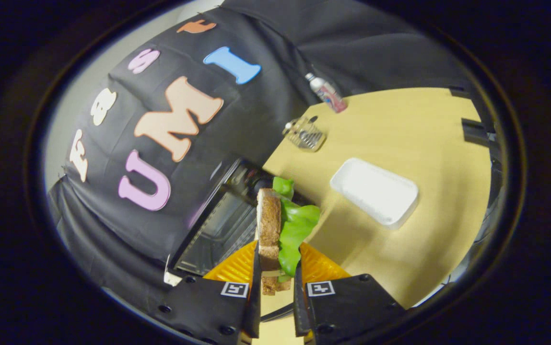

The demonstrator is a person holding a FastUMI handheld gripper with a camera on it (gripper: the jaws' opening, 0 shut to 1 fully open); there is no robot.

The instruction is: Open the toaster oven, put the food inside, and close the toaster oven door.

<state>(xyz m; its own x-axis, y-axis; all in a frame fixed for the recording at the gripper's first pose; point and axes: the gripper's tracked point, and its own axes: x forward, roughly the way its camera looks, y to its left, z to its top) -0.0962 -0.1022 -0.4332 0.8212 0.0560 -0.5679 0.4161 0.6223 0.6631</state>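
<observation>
Gripper view: tongs (275, 280) clenched on sandwich (280, 230), held above open oven (217, 225); white tray (376, 191) bare on table (424, 124).

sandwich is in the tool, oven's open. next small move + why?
Probably carry the sandwich forward into the toaster oven. The tool is shut on the sandwich, lifted off the table, and the oven, just beyond the fingers, seems open, though the view is steeply tilted.

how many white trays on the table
1. The white tray lies on the table, beyond the sandwich that the gripper holds, nearer than the wire basket.
</observation>
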